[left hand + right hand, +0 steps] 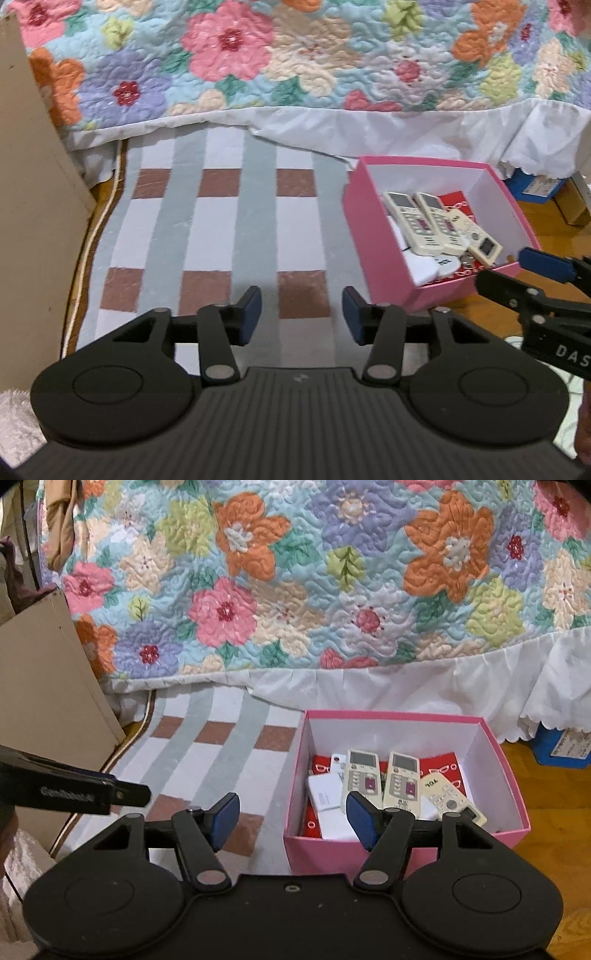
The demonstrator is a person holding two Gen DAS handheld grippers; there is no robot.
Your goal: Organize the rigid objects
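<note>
A pink box (402,853) with white inside walls is seen standing open on a checked rug (221,229) next to a bed. The rug has white, grey-green and brown squares. The bed is covered by a quilt (295,590) with big flowers, and a white frill (424,690) hangs below it.

Inside the box, two cream remote controls (360,775) are laid side by side, with small grey screens at the far end. A third cream remote (448,797), turned at a slant, is laid at their right. Small white boxes (325,794) are packed at the left, on top of something red (441,762) with white marks.

The left gripper (302,315) is held over the rug, to the left of the pink box. Its jaws are seen apart, with blue pads, and nothing is held between them. The right gripper (291,821) is held at the near side of the pink box. Its jaws are also open and nothing is gripped; its right pad is seen in front of the box's near wall.

A tan board (33,206) is leaned at the left side of the rug. A blue box (561,747) is partly hidden under the frill on the wooden floor (554,812).
</note>
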